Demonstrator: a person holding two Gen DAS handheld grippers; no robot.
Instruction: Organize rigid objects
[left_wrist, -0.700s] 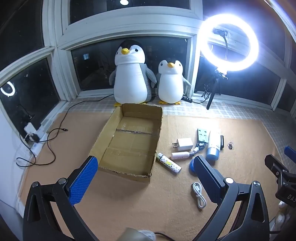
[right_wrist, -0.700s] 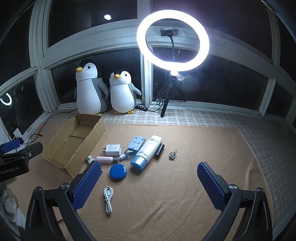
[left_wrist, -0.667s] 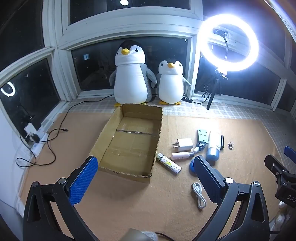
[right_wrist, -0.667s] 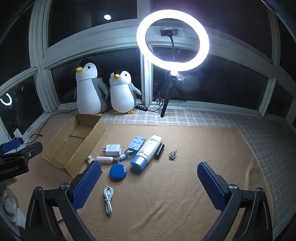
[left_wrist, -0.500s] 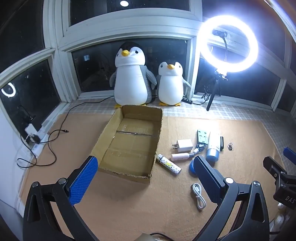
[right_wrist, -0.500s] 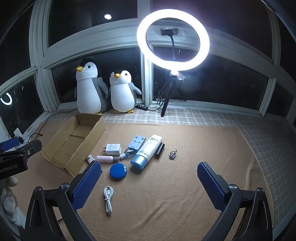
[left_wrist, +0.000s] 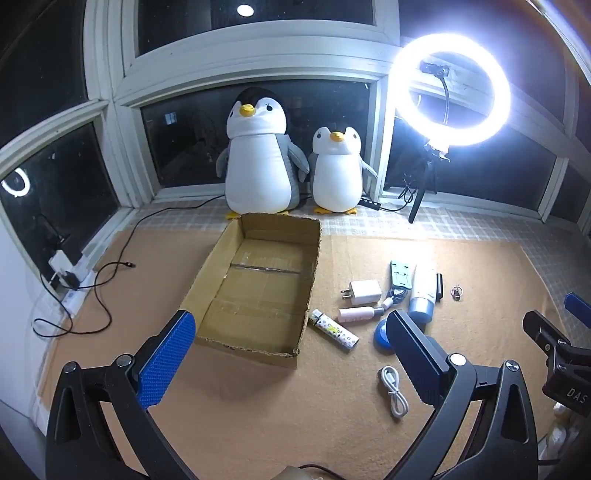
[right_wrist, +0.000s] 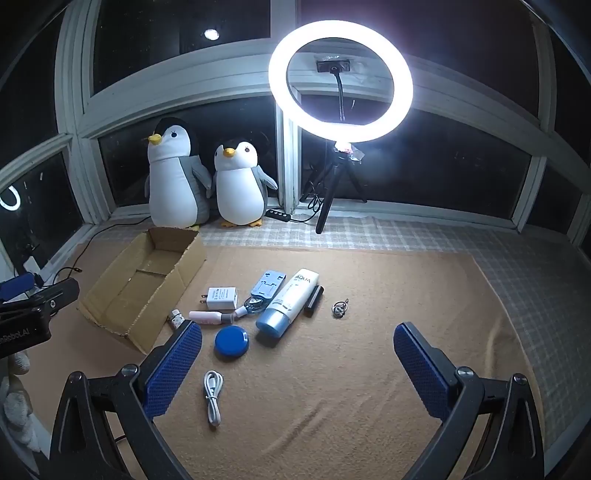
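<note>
An open, empty cardboard box (left_wrist: 258, 288) (right_wrist: 144, 284) lies on the tan mat. To its right lie several small items: a white charger (left_wrist: 364, 291) (right_wrist: 221, 297), a patterned tube (left_wrist: 334, 329), a pink bottle (right_wrist: 207, 317), a blue round case (right_wrist: 231, 341), a white and blue AQUA tube (right_wrist: 290, 301), a blue phone stand (right_wrist: 267, 282), a black stick (right_wrist: 314, 295), a key ring (right_wrist: 340, 308) and a coiled white cable (left_wrist: 394, 390) (right_wrist: 213, 395). My left gripper (left_wrist: 291, 347) is open and empty, near the box's front edge. My right gripper (right_wrist: 297, 363) is open and empty, in front of the items.
Two plush penguins (left_wrist: 258, 158) (right_wrist: 240, 184) stand behind the box by the window. A lit ring light on a tripod (right_wrist: 340, 81) stands at the back. A black cable (left_wrist: 103, 273) and a power strip (left_wrist: 64, 277) lie at the left edge.
Both grippers have barely shifted. Nothing was taken hold of or moved.
</note>
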